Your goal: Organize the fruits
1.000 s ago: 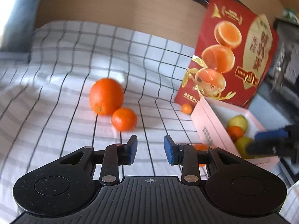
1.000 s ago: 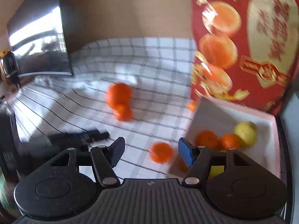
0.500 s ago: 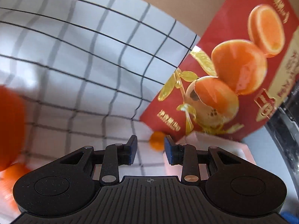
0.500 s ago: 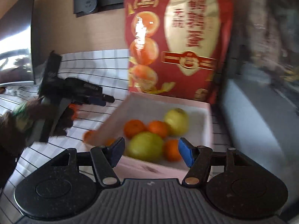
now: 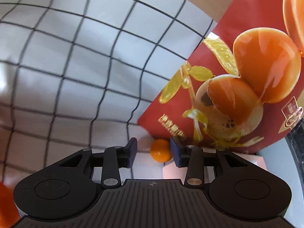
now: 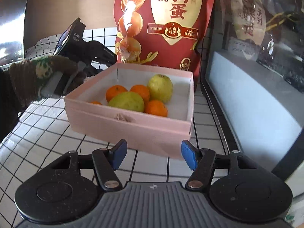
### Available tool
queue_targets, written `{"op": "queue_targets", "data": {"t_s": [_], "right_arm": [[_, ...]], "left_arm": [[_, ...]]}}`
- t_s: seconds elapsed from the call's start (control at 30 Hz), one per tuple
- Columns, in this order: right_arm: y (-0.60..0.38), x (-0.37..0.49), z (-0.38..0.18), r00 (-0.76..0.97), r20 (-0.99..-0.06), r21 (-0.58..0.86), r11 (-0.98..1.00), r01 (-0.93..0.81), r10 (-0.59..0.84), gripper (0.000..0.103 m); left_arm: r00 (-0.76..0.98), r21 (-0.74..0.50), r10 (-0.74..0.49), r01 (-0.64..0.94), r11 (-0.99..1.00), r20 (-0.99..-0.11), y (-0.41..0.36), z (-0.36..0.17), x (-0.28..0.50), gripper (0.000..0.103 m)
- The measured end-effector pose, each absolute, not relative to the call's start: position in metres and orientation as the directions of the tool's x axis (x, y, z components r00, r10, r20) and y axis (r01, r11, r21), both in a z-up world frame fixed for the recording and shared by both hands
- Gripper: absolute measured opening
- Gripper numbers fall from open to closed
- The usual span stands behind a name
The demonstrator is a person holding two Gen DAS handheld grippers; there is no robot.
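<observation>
A small orange (image 5: 160, 150) lies on the checked cloth at the foot of the red bag (image 5: 237, 95), beside a corner of the pink box (image 5: 171, 171). My left gripper (image 5: 153, 152) is low over it. Its jaws are opening with the orange between the fingertips, close to the right pad and with a gap on the left. My right gripper (image 6: 153, 156) stands open and empty before the near wall of the pink box (image 6: 129, 127). The box holds two green-yellow fruits (image 6: 127, 101) and several mandarins (image 6: 156, 108).
The red bag (image 6: 167, 19) stands upright behind the box. A dark glass-fronted appliance (image 6: 256, 66) lines the right side. A gloved hand (image 6: 38, 72) holds the left tool's black body (image 6: 81, 45) left of the box. A larger orange (image 5: 5, 205) shows at the lower left edge.
My left gripper has moved across the cloth to the small orange by the bag, and its jaws have widened. The right gripper swung from the cloth to face the box and came lower.
</observation>
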State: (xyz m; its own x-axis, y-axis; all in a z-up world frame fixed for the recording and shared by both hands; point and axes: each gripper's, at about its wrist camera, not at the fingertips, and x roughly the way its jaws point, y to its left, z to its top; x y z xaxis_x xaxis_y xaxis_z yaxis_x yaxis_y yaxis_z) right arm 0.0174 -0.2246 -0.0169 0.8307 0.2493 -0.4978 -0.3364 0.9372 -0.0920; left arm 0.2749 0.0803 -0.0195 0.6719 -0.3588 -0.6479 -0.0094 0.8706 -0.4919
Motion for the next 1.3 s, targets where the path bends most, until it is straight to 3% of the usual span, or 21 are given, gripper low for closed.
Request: {"op": "queue_targets", "data": {"t_s": [0.03, 0.07, 0.1, 0.3, 0.5, 0.6, 0.77, 0.9, 1.0, 1.17, 1.3], "right_arm": [[-0.226, 0.016, -0.018, 0.832, -0.497, -0.093, 0.937, -0.336, 0.249, 0.064], [-0.227, 0.012, -0.018, 0.834, -0.492, -0.094, 0.937, -0.336, 0.25, 0.064], [-0.229, 0.008, -0.018, 0.838, -0.485, -0.096, 0.937, -0.336, 0.251, 0.064], [-0.231, -0.007, -0.017, 0.836, -0.459, -0.081, 0.923, -0.376, 0.301, 0.065], [-0.212, -0.008, -0.029, 0.811, -0.474, -0.091, 0.897, -0.433, 0.343, 0.065], [-0.209, -0.011, -0.028, 0.815, -0.457, -0.111, 0.886, -0.45, 0.356, 0.065], [-0.206, -0.002, -0.033, 0.783, -0.48, -0.074, 0.871, -0.486, 0.396, 0.065], [-0.203, 0.003, -0.037, 0.778, -0.494, -0.061, 0.877, -0.477, 0.389, 0.066], [-0.206, 0.0, -0.037, 0.787, -0.477, -0.055, 0.88, -0.472, 0.392, 0.069], [-0.204, -0.002, -0.037, 0.793, -0.471, -0.073, 0.879, -0.471, 0.386, 0.071], [-0.198, -0.002, -0.038, 0.792, -0.486, -0.108, 0.874, -0.474, 0.369, 0.072]], "left_arm": [[0.66, -0.472, -0.347, -0.013, 0.882, -0.666, 0.081, -0.016, 0.265, 0.036], [0.643, -0.447, -0.334, -0.014, 0.894, -0.689, 0.083, -0.013, 0.253, 0.024], [0.628, -0.424, -0.324, -0.011, 0.906, -0.708, 0.084, -0.01, 0.238, 0.022], [0.736, -0.388, -0.308, 0.068, 0.919, -0.603, 0.091, 0.008, 0.185, 0.024], [0.686, -0.235, -0.206, 0.051, 0.971, -0.698, 0.067, -0.006, 0.205, 0.028], [0.697, -0.179, -0.203, 0.107, 0.978, -0.688, 0.065, -0.011, 0.187, 0.028], [0.74, -0.279, -0.336, 0.206, 0.938, -0.583, 0.09, -0.025, 0.167, 0.028], [0.763, -0.382, -0.385, 0.195, 0.903, -0.52, 0.118, -0.021, 0.145, 0.028], [0.806, -0.366, -0.334, 0.158, 0.917, -0.489, 0.133, -0.004, 0.108, 0.028], [0.876, -0.189, -0.136, 0.052, 0.981, -0.464, 0.146, 0.004, 0.05, 0.028], [0.838, -0.169, -0.078, -0.017, 0.986, -0.541, 0.152, -0.011, 0.045, 0.028]]}}
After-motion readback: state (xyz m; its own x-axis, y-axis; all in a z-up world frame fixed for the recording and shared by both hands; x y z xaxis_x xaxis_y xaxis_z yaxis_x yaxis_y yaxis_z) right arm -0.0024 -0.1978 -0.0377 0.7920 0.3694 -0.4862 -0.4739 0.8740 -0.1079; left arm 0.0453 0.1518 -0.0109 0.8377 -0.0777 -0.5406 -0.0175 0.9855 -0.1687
